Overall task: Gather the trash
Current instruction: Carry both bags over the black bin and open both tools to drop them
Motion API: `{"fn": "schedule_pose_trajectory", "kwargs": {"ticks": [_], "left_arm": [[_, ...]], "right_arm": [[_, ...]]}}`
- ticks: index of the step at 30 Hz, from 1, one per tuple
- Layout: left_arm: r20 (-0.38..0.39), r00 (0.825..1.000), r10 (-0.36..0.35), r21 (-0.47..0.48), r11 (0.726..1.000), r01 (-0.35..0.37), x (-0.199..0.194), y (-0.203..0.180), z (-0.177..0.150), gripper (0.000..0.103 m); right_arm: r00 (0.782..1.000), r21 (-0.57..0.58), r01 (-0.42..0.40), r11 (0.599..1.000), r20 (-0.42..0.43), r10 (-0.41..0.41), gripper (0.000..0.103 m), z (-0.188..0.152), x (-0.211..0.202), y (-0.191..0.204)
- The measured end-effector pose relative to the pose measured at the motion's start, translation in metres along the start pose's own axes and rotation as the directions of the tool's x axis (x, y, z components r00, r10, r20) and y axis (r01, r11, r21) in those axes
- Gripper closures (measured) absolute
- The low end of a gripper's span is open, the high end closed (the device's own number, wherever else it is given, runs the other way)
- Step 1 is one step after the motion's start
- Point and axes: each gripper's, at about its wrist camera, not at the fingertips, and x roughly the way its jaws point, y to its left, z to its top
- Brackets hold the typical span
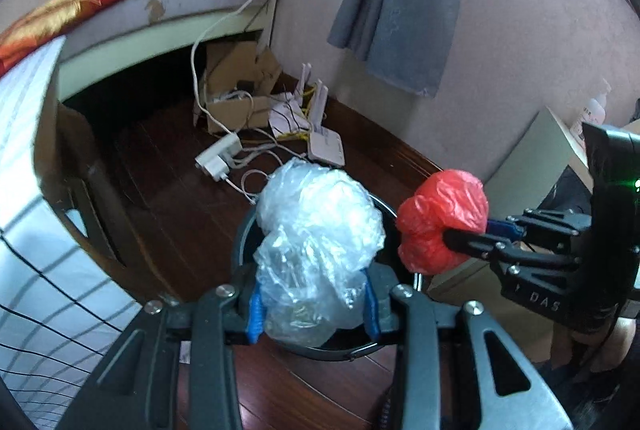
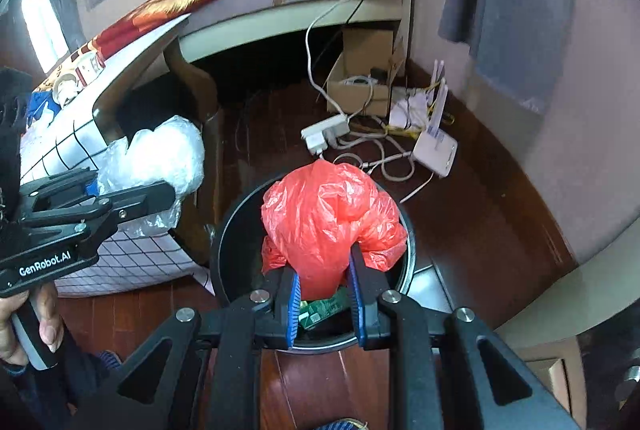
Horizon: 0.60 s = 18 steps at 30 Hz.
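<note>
**Left wrist view: two soft wads held over the bin**

The left gripper [image 1: 314, 304] clamps a clear plastic wad [image 1: 316, 230]; the right gripper [image 2: 322, 294] pinches a red bag [image 2: 332, 226] above the black bin [image 2: 232, 230]. Both look light, crushable and slippery, best gripped at the bunched middle.

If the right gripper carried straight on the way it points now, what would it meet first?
Probably the black trash bin: the right gripper, shut on the red plastic bag, points down into its opening. Depth is uncertain.
</note>
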Motion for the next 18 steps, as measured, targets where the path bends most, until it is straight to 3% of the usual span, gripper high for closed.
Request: {"fn": "schedule_pose_trajectory", "kwargs": {"ticks": [6, 7, 8, 9, 10, 14, 18], "left_arm": [[-0.070, 0.997, -0.028, 0.002, 1.000, 0.028, 0.025, -0.003, -0.002, 0.060], [-0.088, 0.996, -0.028, 0.004, 1.000, 0.028, 0.029, -0.003, -0.002, 0.046], [-0.106, 0.994, -0.010, 0.007, 1.000, 0.010, 0.035, -0.004, -0.001, 0.033], [-0.108, 0.993, 0.035, 0.012, 0.999, -0.034, 0.039, -0.003, -0.001, 0.009], [-0.102, 0.993, 0.060, 0.013, 0.998, -0.059, 0.040, -0.002, -0.001, 0.002], [-0.089, 0.991, 0.102, -0.025, 0.994, -0.105, 0.036, 0.010, -0.002, 0.002], [-0.087, 0.986, 0.142, -0.036, 0.989, -0.145, 0.037, 0.019, -0.003, 0.000]], "right_arm": [[0.999, -0.029, -0.031, 0.999, -0.040, 0.030, 0.080, -0.002, 0.027, 0.002], [0.998, -0.037, -0.032, 0.999, -0.048, 0.030, 0.075, -0.002, 0.032, 0.003], [0.998, -0.058, -0.023, 0.998, -0.057, 0.020, 0.066, -0.003, 0.039, 0.004], [0.997, -0.070, -0.011, 0.998, -0.071, 0.006, 0.031, -0.003, 0.045, 0.005], [0.993, -0.078, 0.021, 0.997, -0.116, -0.030, 0.002, -0.006, 0.058, 0.002], [0.977, -0.024, 0.106, 0.994, -0.184, -0.109, 0.002, -0.014, 0.077, -0.020], [0.973, 0.011, 0.141, 0.990, -0.187, -0.137, 0.000, -0.015, 0.076, -0.029]]}}
